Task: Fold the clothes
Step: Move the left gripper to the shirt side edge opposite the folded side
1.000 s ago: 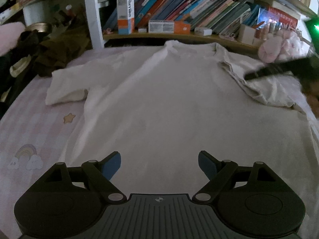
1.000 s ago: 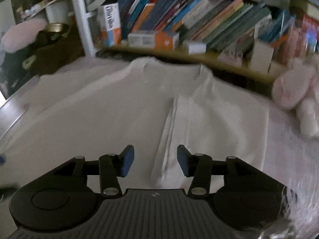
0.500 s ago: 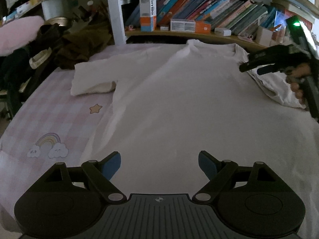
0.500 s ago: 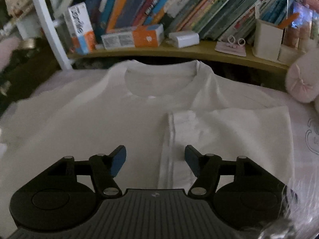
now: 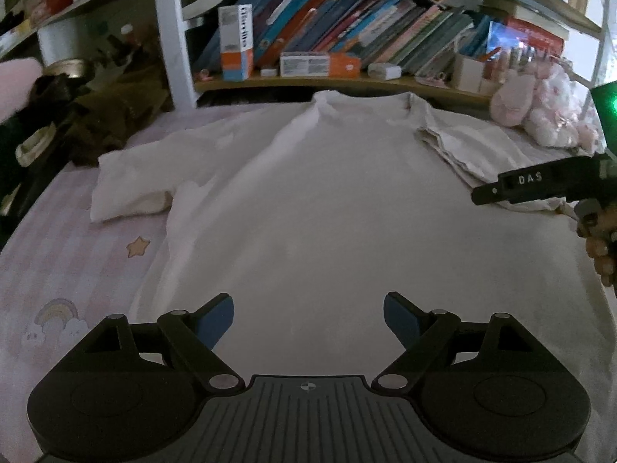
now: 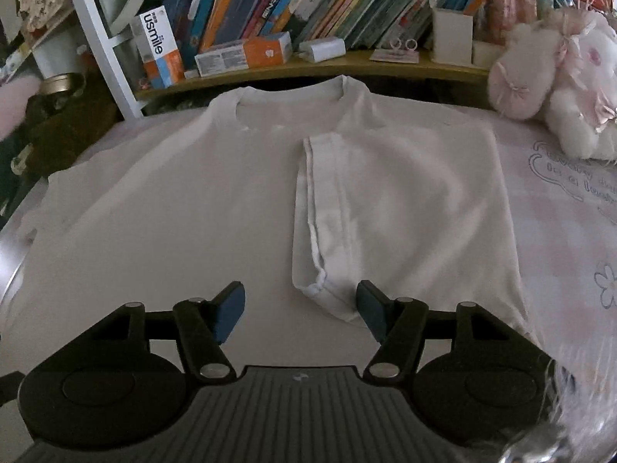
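- Dim bedroom; bed (image 5: 58,254) with a pink checked sheet, star and rainbow prints on it, ran up against a low bookshelf (image 6: 308,65) packed with leaning books.
- White T-shirt (image 5: 308,200) lay flat on the bed, collar toward the bookshelf, hem toward the cameras.
- Right sleeve (image 6: 385,208) was folded in over the chest, its cuff edge running down the middle of the shirt; that side showed a straight folded edge.
- Left sleeve (image 5: 131,181) was spread out on the sheet, unfolded, a bit bunched at the cuff.
- Left gripper (image 5: 308,318) was open wide, nothing between its blue pads, over the lower part of the shirt; contact with the cloth could not be told.
- Right gripper (image 6: 300,308) was open too, empty, with the lower end of the folded sleeve lying between and just ahead of its fingertips; not pinching it.
- In the left wrist view the right gripper showed from the side at the right edge, black finger marked "DAS", near the folded sleeve, with a hand (image 5: 601,247) on its handle and a green light above.
- On the shelf: a white-orange-blue "usmile" box (image 6: 160,48) standing upright, an orange-and-white carton (image 6: 243,54) lying flat beside it.
- Pink-white plush toy (image 6: 559,77) sat at the far right of the bed, beside the shirt's shoulder.
- Dark brown clothes (image 5: 104,119) were piled at the far left, next to the white shelf post.
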Motion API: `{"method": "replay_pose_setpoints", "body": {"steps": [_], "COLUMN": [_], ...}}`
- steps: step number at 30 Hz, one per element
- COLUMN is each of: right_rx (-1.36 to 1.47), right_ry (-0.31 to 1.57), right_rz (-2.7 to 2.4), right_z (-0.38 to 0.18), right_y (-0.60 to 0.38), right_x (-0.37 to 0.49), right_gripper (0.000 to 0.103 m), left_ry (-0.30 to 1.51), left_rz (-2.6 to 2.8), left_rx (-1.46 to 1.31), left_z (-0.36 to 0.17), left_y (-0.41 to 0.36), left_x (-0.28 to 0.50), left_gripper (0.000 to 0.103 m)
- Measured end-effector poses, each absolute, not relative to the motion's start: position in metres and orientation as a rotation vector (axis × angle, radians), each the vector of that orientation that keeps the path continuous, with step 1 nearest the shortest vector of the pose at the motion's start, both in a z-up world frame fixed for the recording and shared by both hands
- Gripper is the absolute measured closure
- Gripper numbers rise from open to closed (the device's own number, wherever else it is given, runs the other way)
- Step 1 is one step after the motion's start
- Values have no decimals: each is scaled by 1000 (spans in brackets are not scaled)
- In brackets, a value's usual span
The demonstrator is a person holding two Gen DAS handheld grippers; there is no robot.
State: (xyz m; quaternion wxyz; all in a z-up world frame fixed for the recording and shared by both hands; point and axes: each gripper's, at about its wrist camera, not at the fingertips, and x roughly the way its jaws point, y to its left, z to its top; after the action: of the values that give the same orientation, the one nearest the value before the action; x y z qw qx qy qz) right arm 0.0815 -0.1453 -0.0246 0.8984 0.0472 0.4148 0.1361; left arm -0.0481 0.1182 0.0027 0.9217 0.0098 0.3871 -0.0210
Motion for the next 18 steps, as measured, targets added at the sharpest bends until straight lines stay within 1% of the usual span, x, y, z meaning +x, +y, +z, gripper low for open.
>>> {"method": "replay_pose_setpoints", "body": {"steps": [4, 8, 18], "right_rx": [123, 86, 131], "right_ry": [848, 841, 802], "right_rz": [259, 220, -27], "right_z": [-13, -1, 9], "right_y": [-148, -150, -163], "right_x": [64, 35, -42], "right_gripper": [40, 38, 20], "left_ry": [783, 773, 761], "left_rz": [-47, -41, -59], "left_rx": [7, -22, -68], "left_z": [4, 5, 7], "left_y": [123, 129, 141], "left_x": [-47, -45, -37], "left_gripper": [15, 15, 15]}}
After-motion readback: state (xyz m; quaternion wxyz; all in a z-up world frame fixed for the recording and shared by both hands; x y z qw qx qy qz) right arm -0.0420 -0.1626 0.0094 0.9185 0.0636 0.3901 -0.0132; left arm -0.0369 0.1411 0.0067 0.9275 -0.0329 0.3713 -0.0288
